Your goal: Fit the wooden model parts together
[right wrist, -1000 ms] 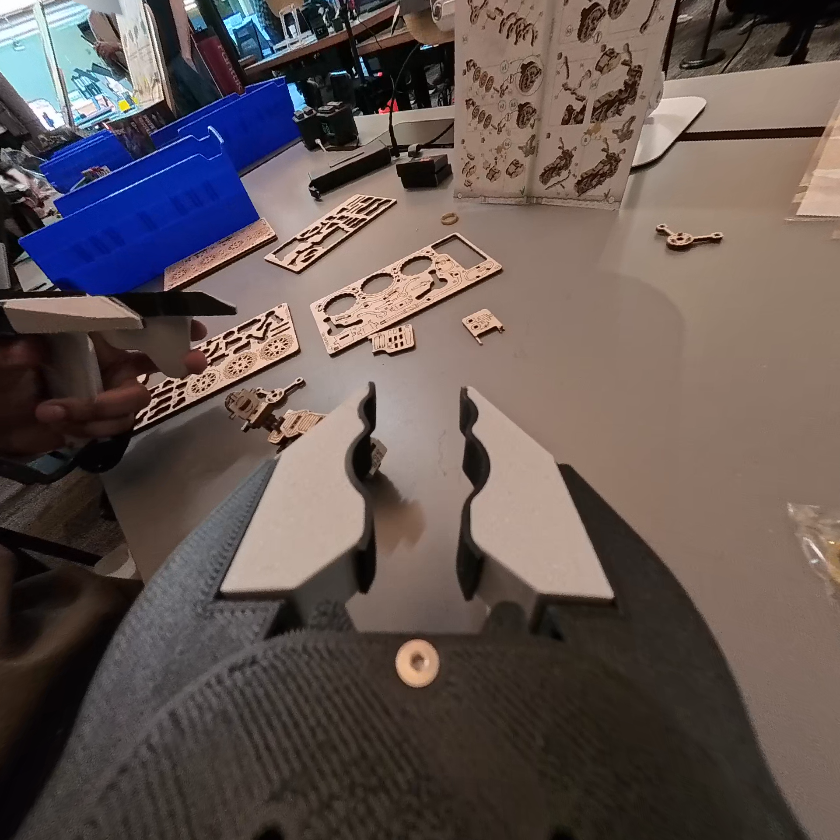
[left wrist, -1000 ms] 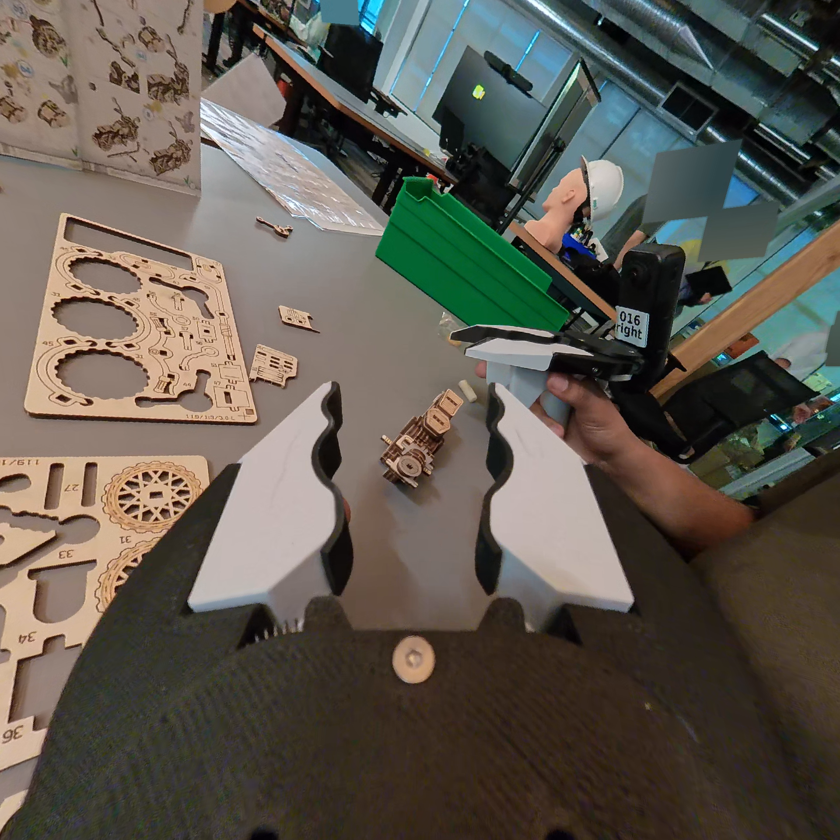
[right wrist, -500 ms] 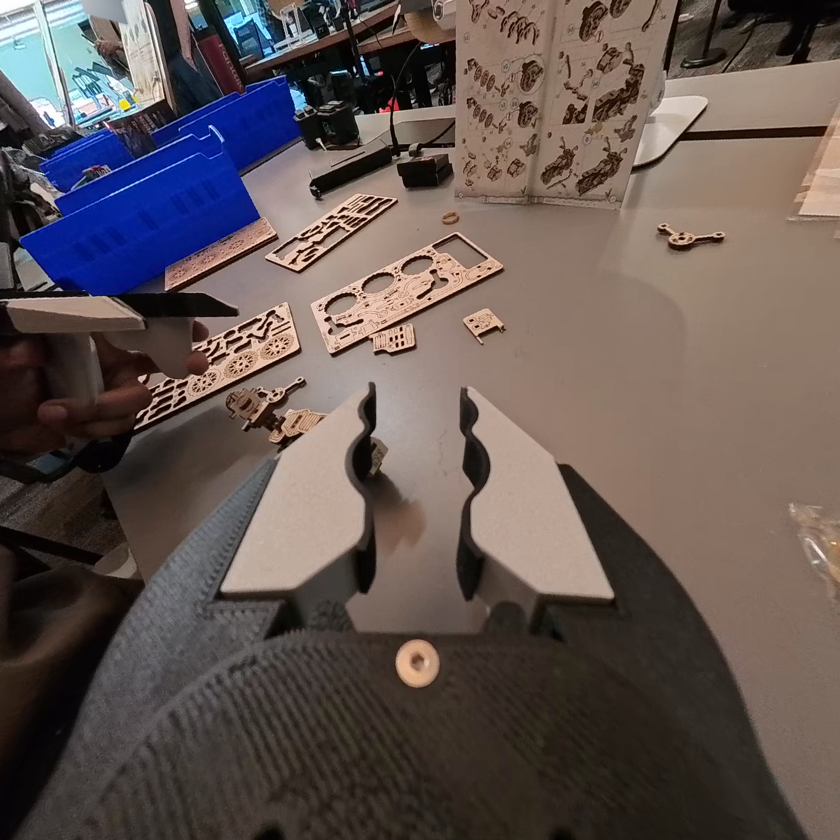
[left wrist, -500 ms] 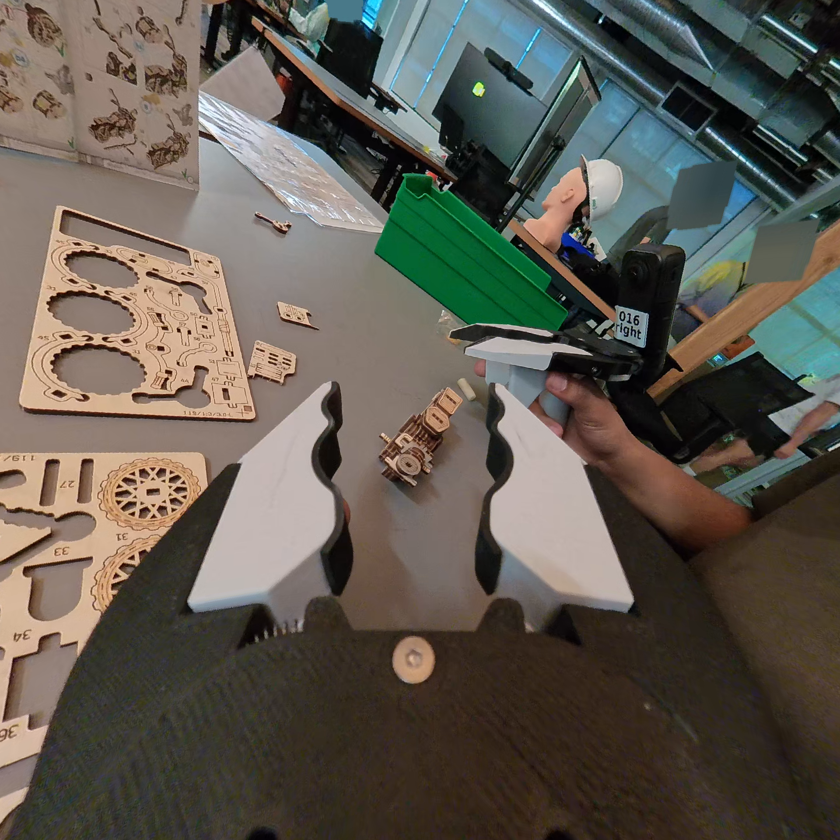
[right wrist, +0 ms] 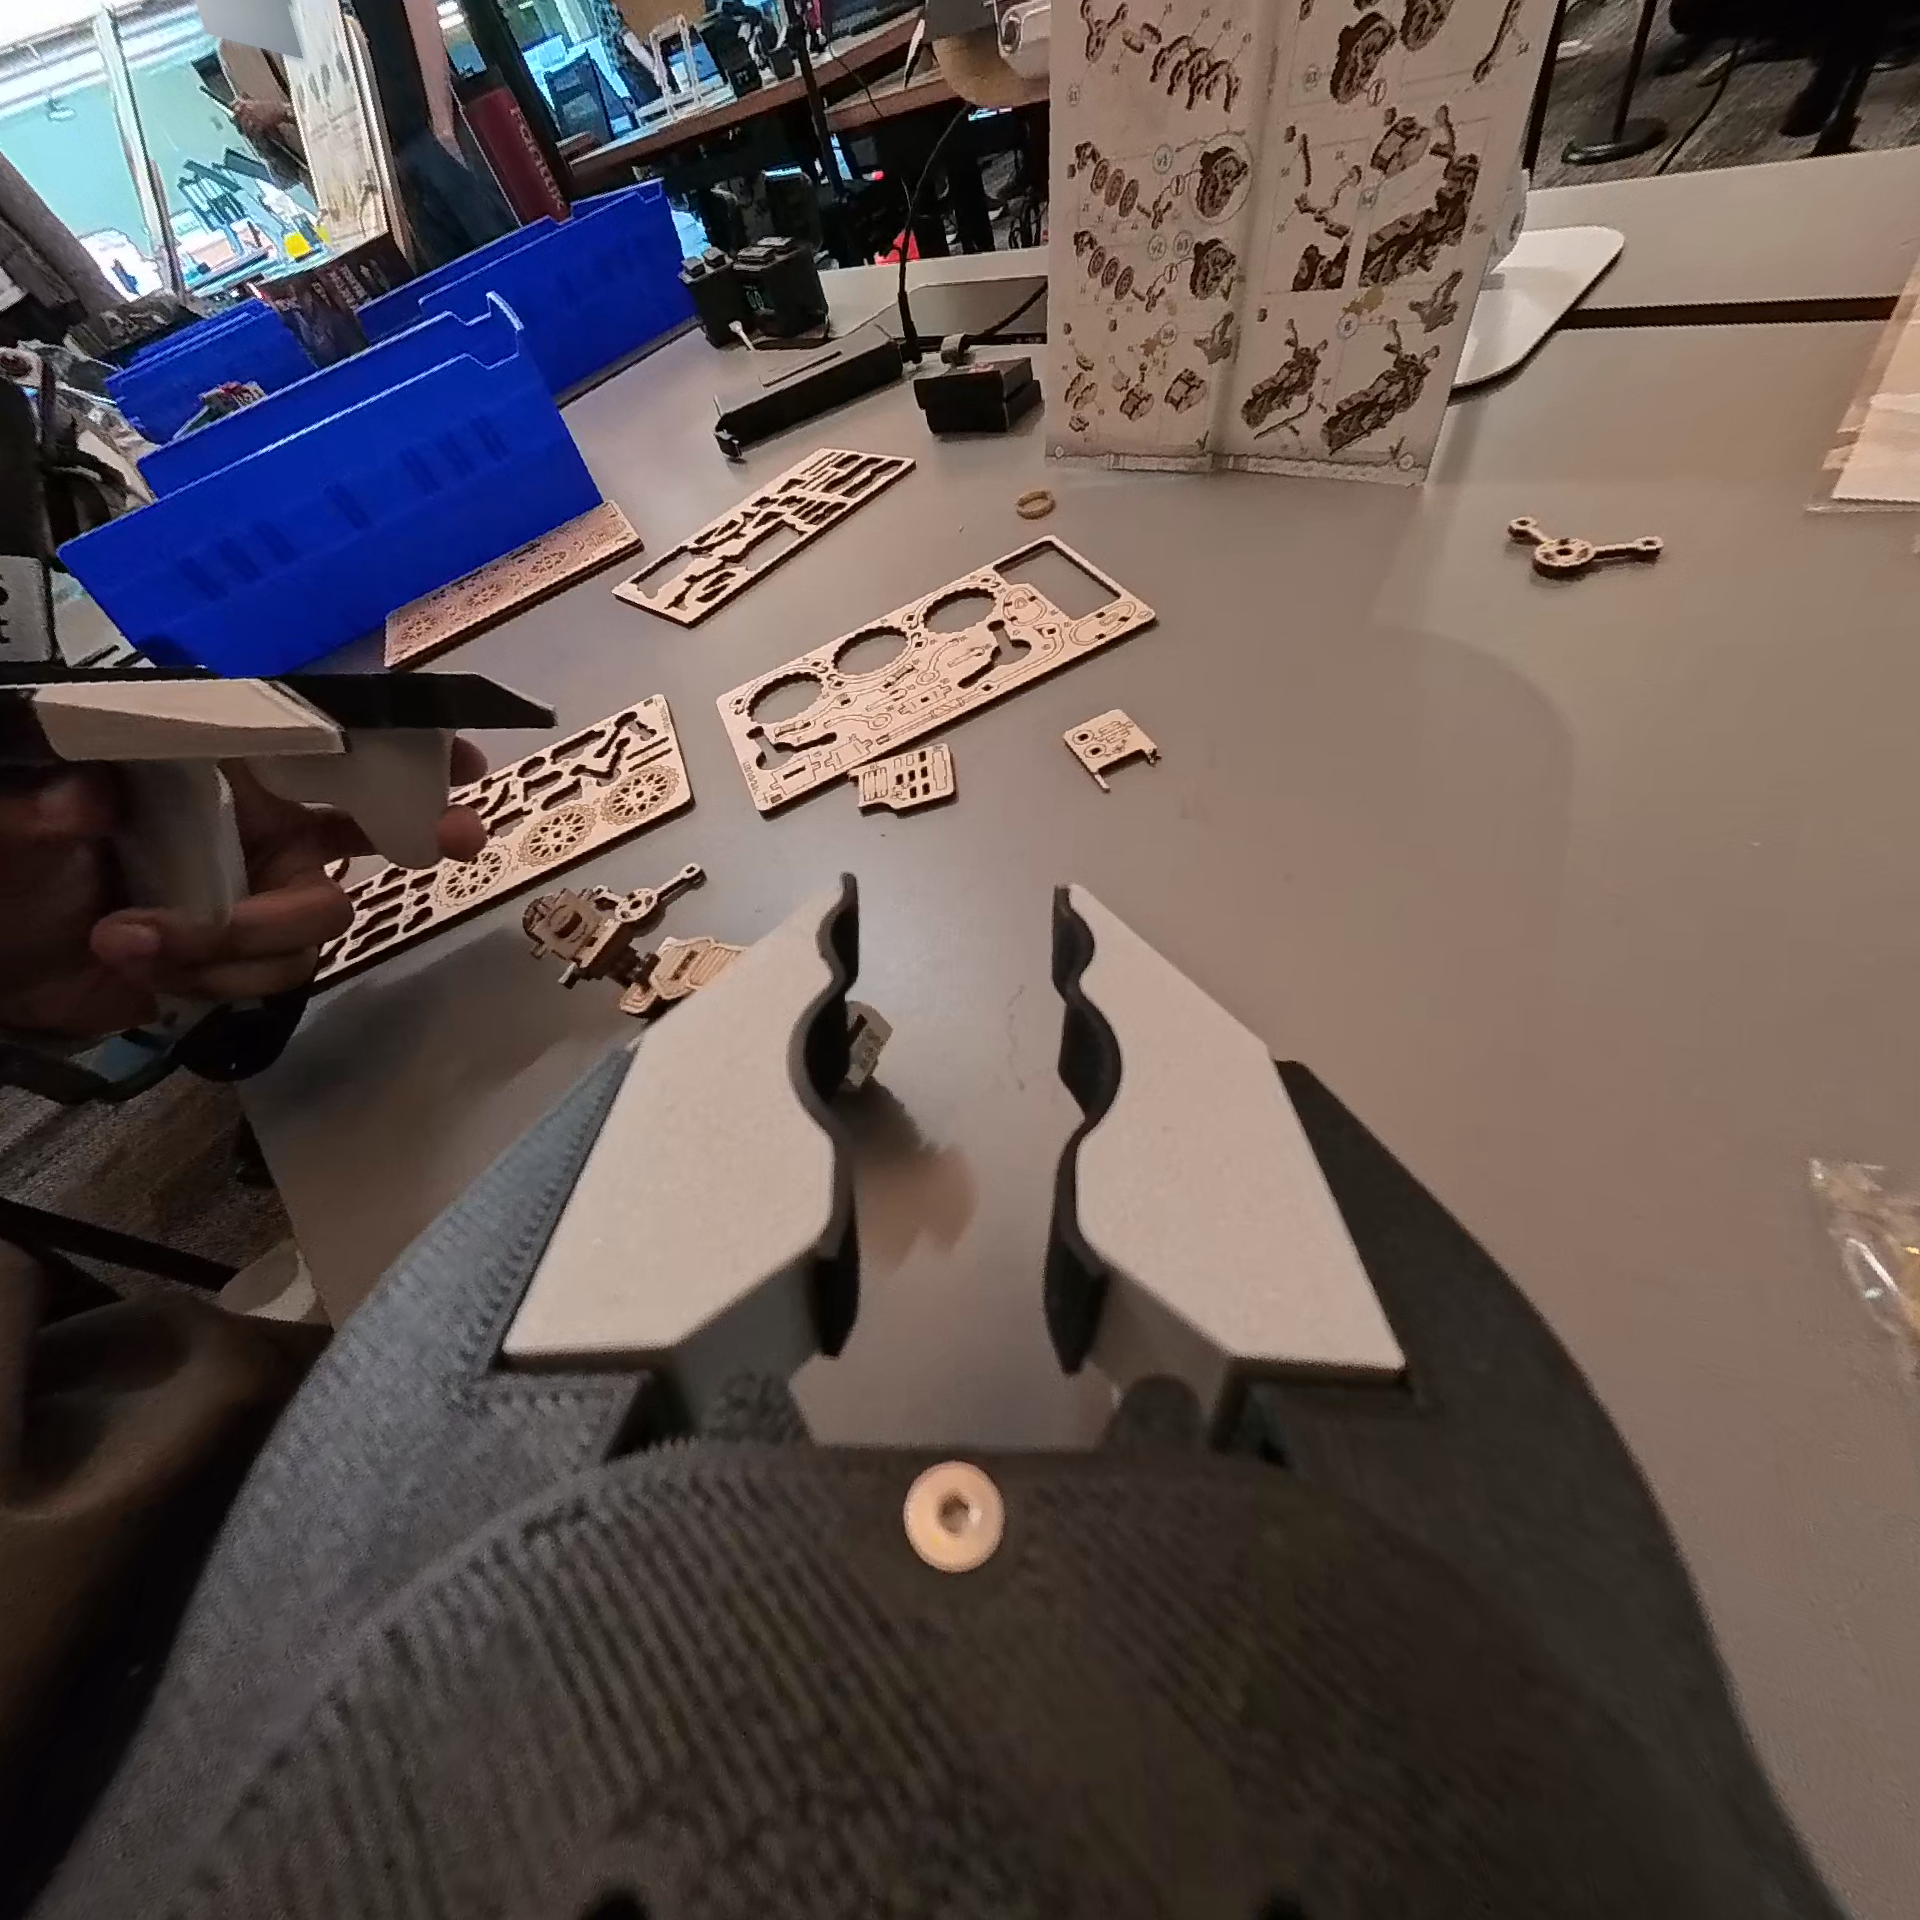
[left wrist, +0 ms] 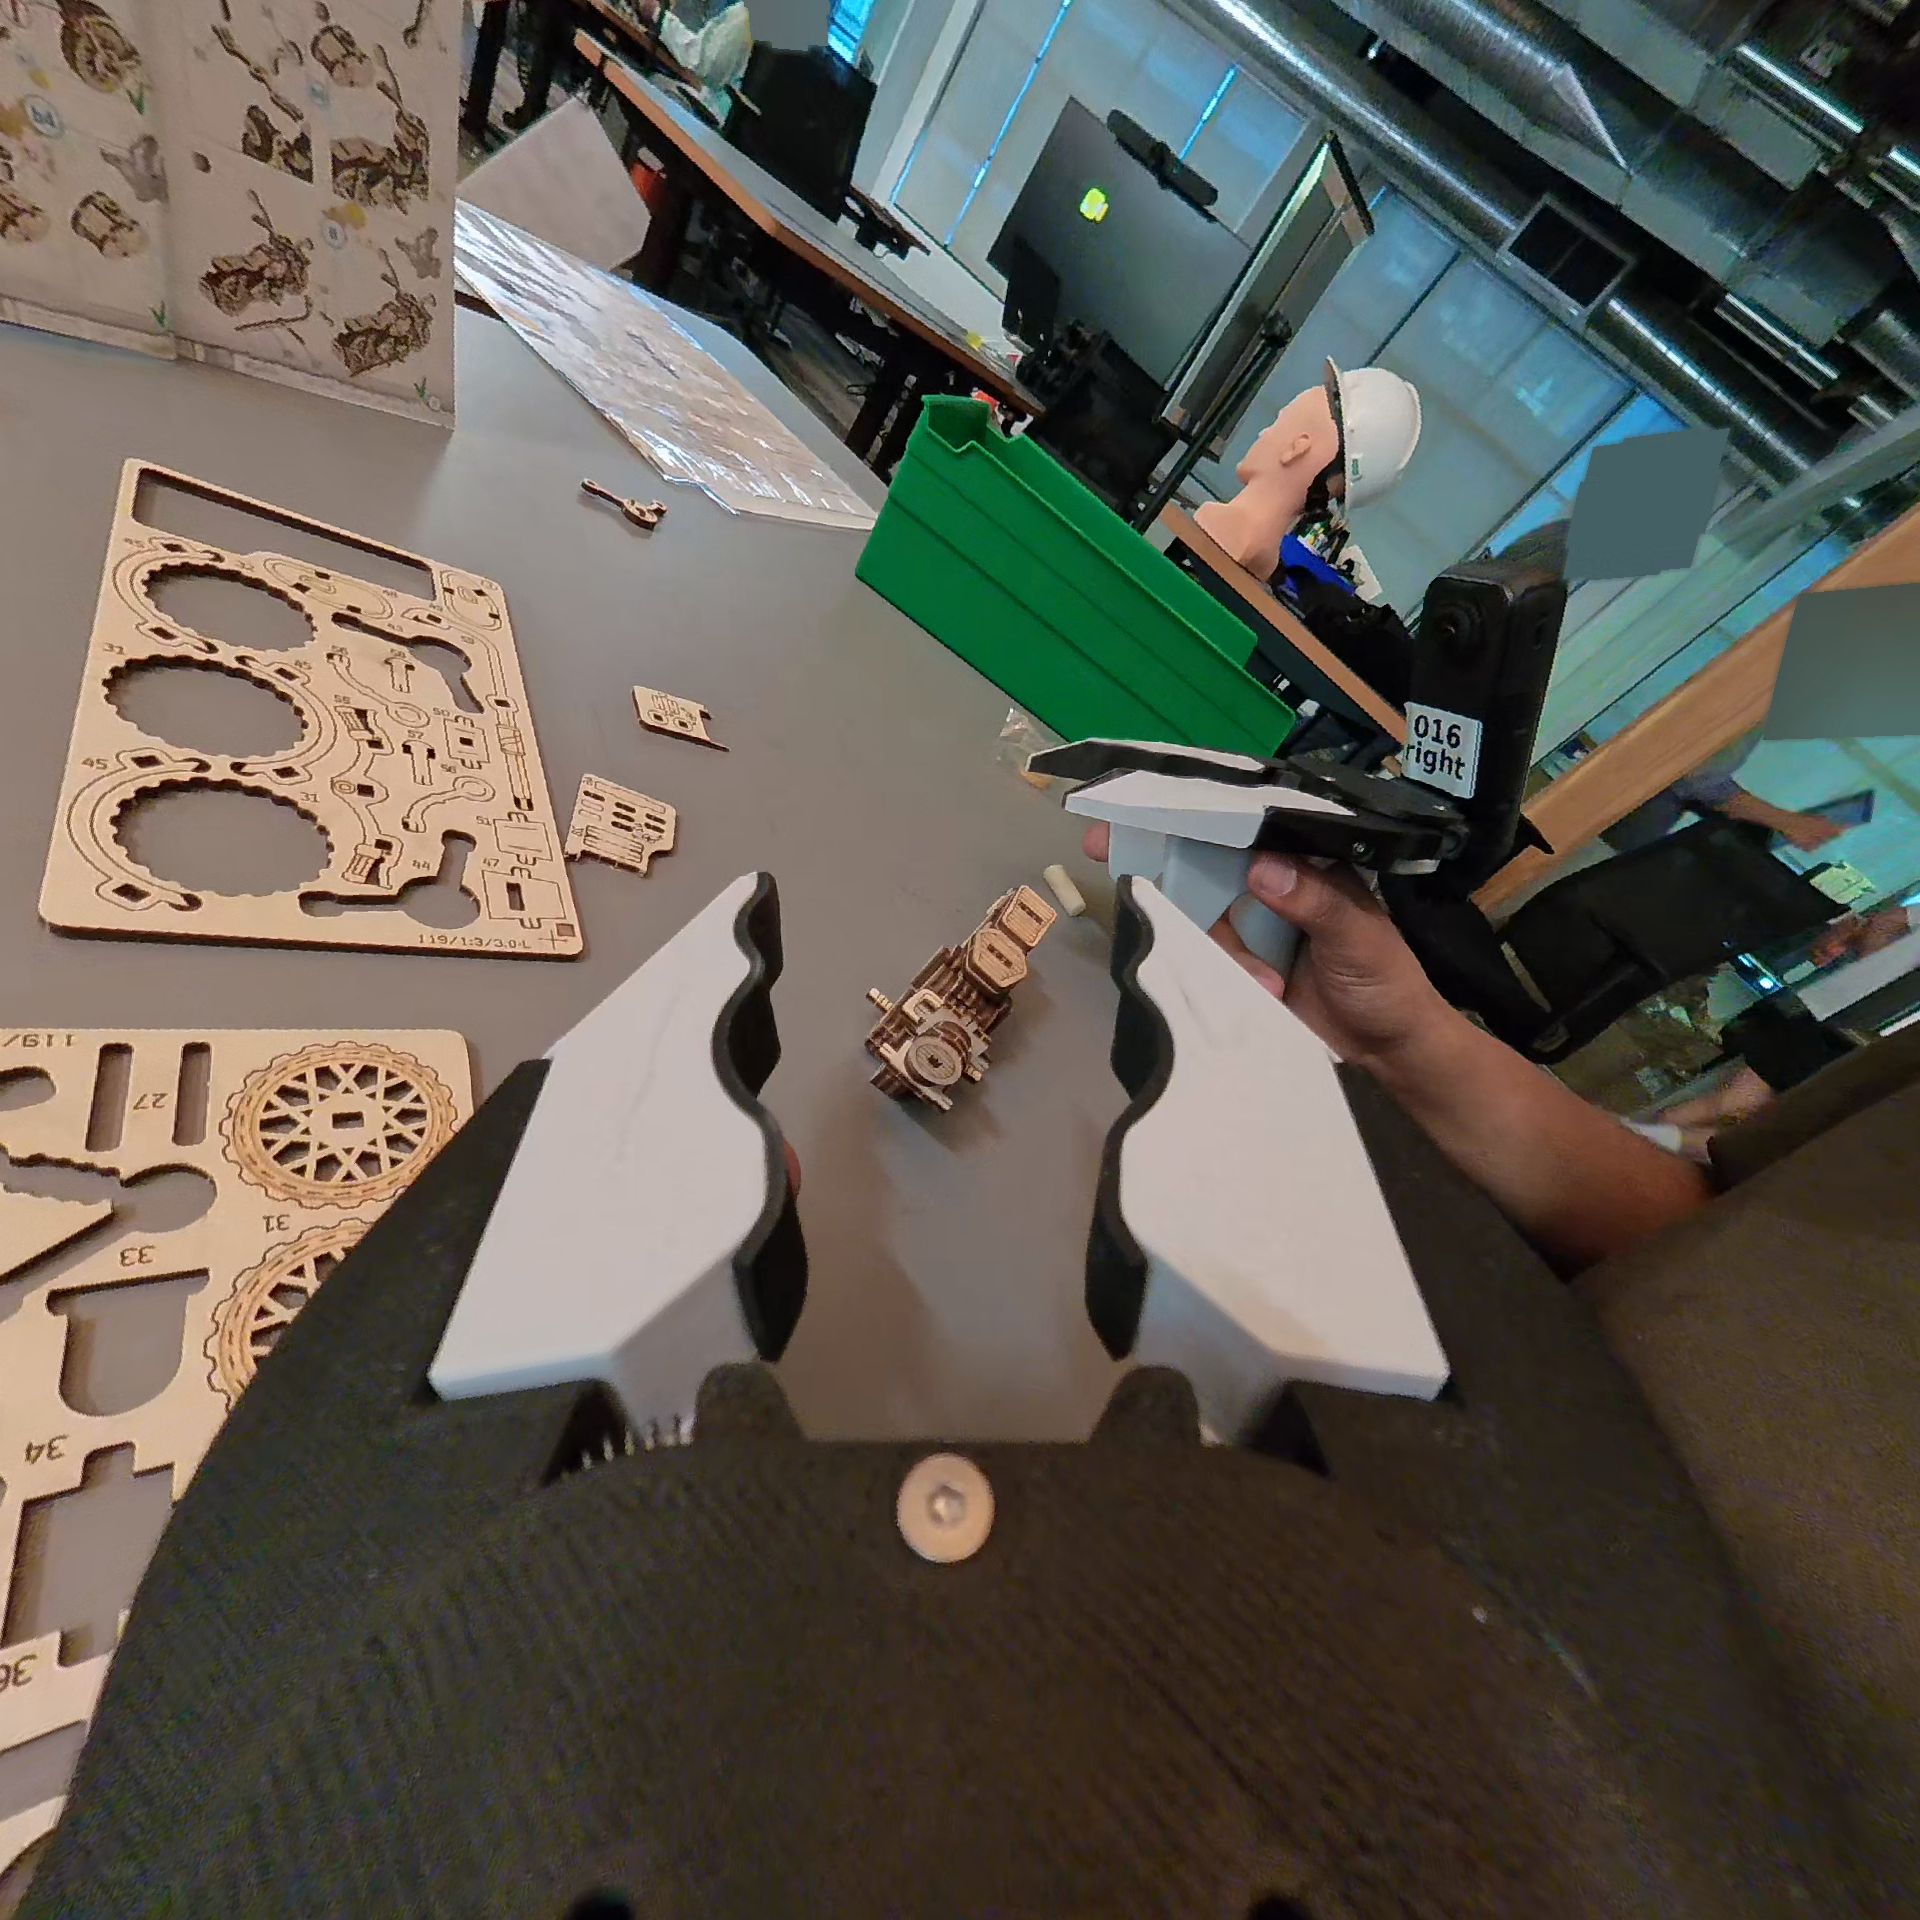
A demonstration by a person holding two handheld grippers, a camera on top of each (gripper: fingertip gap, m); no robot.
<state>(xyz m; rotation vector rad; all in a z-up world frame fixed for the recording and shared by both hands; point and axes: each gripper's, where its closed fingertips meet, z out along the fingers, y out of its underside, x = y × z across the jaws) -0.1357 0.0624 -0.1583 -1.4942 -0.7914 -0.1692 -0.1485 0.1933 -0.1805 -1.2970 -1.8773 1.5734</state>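
Note:
A small, partly built wooden assembly (left wrist: 956,1008) lies on the grey table (left wrist: 831,644), just beyond my left gripper (left wrist: 945,894). That gripper is open and empty, and the assembly shows between its fingertips. My right gripper (right wrist: 954,891) is also open and empty above bare table. The assembly (right wrist: 582,935) lies to the left of it. A small pale piece (right wrist: 871,1042) peeks out beside its left finger, partly hidden. Each gripper also shows side-on in the other's view: the right one (left wrist: 1143,784) and the left one (right wrist: 312,717), each held by a hand.
Laser-cut wooden sheets (left wrist: 291,727) (left wrist: 208,1143) (right wrist: 935,675) and loose small parts (left wrist: 620,836) (right wrist: 1110,743) (right wrist: 1579,545) lie about. A folded instruction sheet (right wrist: 1247,239) stands at the back. There is a green bin (left wrist: 1049,613), blue bins (right wrist: 343,520) and a plastic bag (right wrist: 1870,1247) at the right.
Almost nothing. Both grippers stay open and empty, and the left one has drifted only slightly. The assembly has not moved.

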